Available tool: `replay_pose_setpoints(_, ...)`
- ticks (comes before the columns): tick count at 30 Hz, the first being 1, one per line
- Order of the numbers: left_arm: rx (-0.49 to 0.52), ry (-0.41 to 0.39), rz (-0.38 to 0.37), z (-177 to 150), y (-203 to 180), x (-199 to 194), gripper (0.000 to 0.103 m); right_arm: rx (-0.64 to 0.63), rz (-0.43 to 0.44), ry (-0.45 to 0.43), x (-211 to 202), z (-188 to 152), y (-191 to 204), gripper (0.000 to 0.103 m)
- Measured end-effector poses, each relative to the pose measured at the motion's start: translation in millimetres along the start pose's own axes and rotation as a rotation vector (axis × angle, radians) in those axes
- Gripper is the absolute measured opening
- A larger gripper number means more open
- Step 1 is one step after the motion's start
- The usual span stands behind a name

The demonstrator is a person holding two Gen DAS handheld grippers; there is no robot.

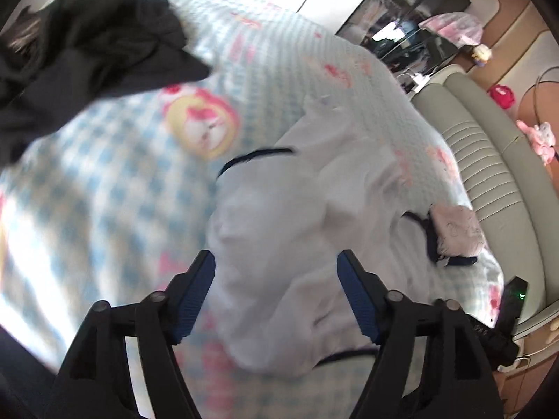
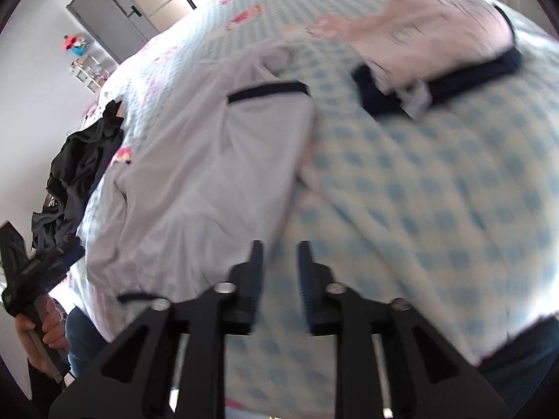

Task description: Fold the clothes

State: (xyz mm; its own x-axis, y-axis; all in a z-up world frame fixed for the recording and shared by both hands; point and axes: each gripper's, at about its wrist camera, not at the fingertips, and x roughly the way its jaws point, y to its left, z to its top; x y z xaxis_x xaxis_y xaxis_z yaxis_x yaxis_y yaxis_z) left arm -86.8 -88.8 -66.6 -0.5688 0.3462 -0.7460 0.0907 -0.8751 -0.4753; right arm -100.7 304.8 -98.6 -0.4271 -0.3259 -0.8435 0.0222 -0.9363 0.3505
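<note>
A white garment with navy trim (image 1: 279,209) lies crumpled on the blue-checked bedspread (image 1: 115,181). My left gripper (image 1: 276,262) hovers just above it, open wide, with nothing between its blue pads. In the right wrist view the same white garment (image 2: 209,174) spreads to the left of my right gripper (image 2: 281,255), which hangs over bare bedspread (image 2: 419,209); its jaws stand a narrow gap apart and hold nothing. A folded pink garment with navy trim (image 2: 436,28) rests farther up the bed; the left wrist view shows this pink garment (image 1: 454,230) at the right.
A heap of black clothes (image 1: 87,45) sits at the bed's far left corner. A cream padded bed frame (image 1: 489,160) runs along the right side. A black device with a green light (image 1: 510,300) lies by the bed edge. A hand (image 2: 42,331) holds the left gripper's handle.
</note>
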Motion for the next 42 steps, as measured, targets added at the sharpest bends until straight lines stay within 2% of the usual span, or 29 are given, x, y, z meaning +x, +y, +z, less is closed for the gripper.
replay_pose_setpoints(1, 0.036, 0.032, 0.008, 1.4, -6.7, 10.7, 0.078, -0.006, 0.009, 0.011, 7.3, 5.3, 3.6, 0.066)
replay_pose_setpoints(2, 0.077, 0.073, 0.016, 2.0, -14.4, 23.7, 0.079, -0.010, 0.022, 0.028, 15.4, 9.1, 6.5, 0.071)
replay_pose_setpoints(3, 0.102, 0.114, 0.020, -1.0, -20.1, 37.1, 0.078, -0.020, 0.033, 0.058, 26.4, 9.9, 9.7, 0.071)
replay_pose_setpoints(4, 0.111, 0.176, 0.019, -5.6, -21.9, 53.1, 0.063, -0.031, 0.042, 0.090, 38.2, 10.0, 13.1, 0.069)
replay_pose_setpoints(5, 0.107, 0.232, 0.025, -9.1, -21.3, 65.7, 0.020, -0.041, 0.052, 0.122, 49.9, 10.1, 16.5, 0.042)
replay_pose_setpoints(6, 0.102, 0.237, 0.037, -10.6, -18.1, 67.4, 0.005, -0.046, 0.047, 0.122, 52.7, 8.2, 18.1, 0.022)
replay_pose_setpoints(7, 0.097, 0.226, 0.050, -11.5, -14.0, 65.6, 0.007, -0.049, 0.040, 0.115, 53.3, 5.8, 19.2, 0.014)
replay_pose_setpoints(9, 0.052, 0.152, 0.030, -8.5, -1.0, 45.4, 0.006, -0.054, 0.024, 0.100, 54.5, 1.0, 21.5, 0.011)
replay_pose_setpoints(12, -0.007, 0.038, 0.050, -3.8, 22.4, 6.4, 0.006, -0.072, 0.002, 0.024, 25.4, -2.7, 16.8, 0.009)
replay_pose_setpoints(15, -0.069, -0.039, 0.057, -9.0, 46.2, -31.9, 0.006, -0.035, 0.000, -0.022, 1.3, -8.8, 4.9, 0.008)
replay_pose_setpoints(19, -0.180, -0.042, 0.065, -36.6, 74.1, -54.9, 0.006, 0.072, 0.014, -0.043, -20.3, -32.7, -16.7, 0.008)
replay_pose_setpoints(21, -0.214, -0.002, 0.079, -50.3, 85.0, -48.2, 0.007, 0.142, 0.019, -0.022, -22.9, -49.3, -32.0, 0.008)
replay_pose_setpoints(22, -0.230, 0.021, 0.087, -57.1, 90.2, -43.5, 0.008, 0.153, -0.025, -0.013, -25.5, -57.9, -36.8, 0.006)
replay_pose_setpoints(23, -0.250, 0.047, 0.076, -62.4, 95.3, -38.9, 0.014, 0.162, -0.079, -0.005, -28.9, -67.0, -41.2, 0.006)
replay_pose_setpoints(24, -0.274, 0.064, 0.049, -65.9, 100.0, -34.8, 0.020, 0.163, -0.097, 0.005, -31.0, -71.0, -45.5, 0.006)
replay_pose_setpoints(25, -0.289, 0.050, 0.031, -67.7, 103.3, -35.0, 0.042, 0.164, -0.106, 0.015, -32.8, -73.8, -49.8, 0.007)
replay_pose_setpoints(26, -0.300, 0.027, 0.019, -69.1, 106.2, -36.7, 0.056, 0.170, -0.081, 0.016, -35.7, -73.9, -53.3, 0.009)
replay_pose_setpoints(28, -0.319, -0.006, 0.001, -68.2, 111.5, -35.7, 0.057, 0.186, -0.015, 0.012, -42.2, -72.7, -59.8, 0.009)
replay_pose_setpoints(30, -0.332, -0.014, -0.006, -60.7, 115.7, -27.2, 0.057, 0.173, 0.016, 0.018, -34.1, -61.8, -53.4, 0.018)
replay_pose_setpoints(32, -0.346, 0.049, -0.024, -50.9, 120.7, -9.6, 0.064, 0.156, 0.045, 0.024, -24.5, -49.8, -45.5, 0.030)
replay_pose_setpoints(33, -0.347, 0.078, -0.033, -47.1, 120.7, -2.6, 0.064, 0.148, 0.059, 0.027, -19.6, -43.9, -41.6, 0.036)
replay_pose_setpoints(34, -0.348, 0.087, -0.043, -42.1, 118.8, 2.2, 0.064, 0.139, 0.073, 0.030, -14.8, -37.9, -37.7, 0.047)
replay_pose_setpoints(35, -0.345, 0.089, -0.049, -37.3, 116.7, 5.5, 0.064, 0.131, 0.087, 0.034, -10.0, -31.9, -33.7, 0.052)
replay_pose_setpoints(36, -0.331, 0.092, -0.047, -33.3, 114.2, 8.1, 0.064, 0.126, 0.097, 0.042, -3.4, -28.7, -30.5, 0.053)
replay_pose_setpoints(37, -0.314, 0.096, -0.043, -29.4, 111.6, 10.6, 0.062, 0.125, 0.101, 0.060, 8.7, -23.6, -28.3, 0.053)
replay_pose_setpoints(38, -0.291, 0.097, -0.024, -26.5, 108.3, 12.3, 0.048, 0.115, 0.089, 0.062, 13.5, -21.7, -25.2, 0.051)
replay_pose_setpoints(39, -0.263, 0.083, 0.010, -25.4, 104.2, 10.2, 0.032, 0.104, 0.074, 0.060, 16.2, -20.7, -21.8, 0.043)
replay_pose_setpoints(40, -0.234, 0.065, 0.047, -24.8, 100.0, 6.8, 0.003, 0.092, 0.059, 0.058, 18.9, -19.8, -18.4, 0.018)
replay_pose_setpoints(42, -0.184, 0.021, 0.107, -24.1, 93.2, -2.3, 0.003, 0.081, 0.046, 0.038, 17.2, -18.6, -13.4, 0.011)
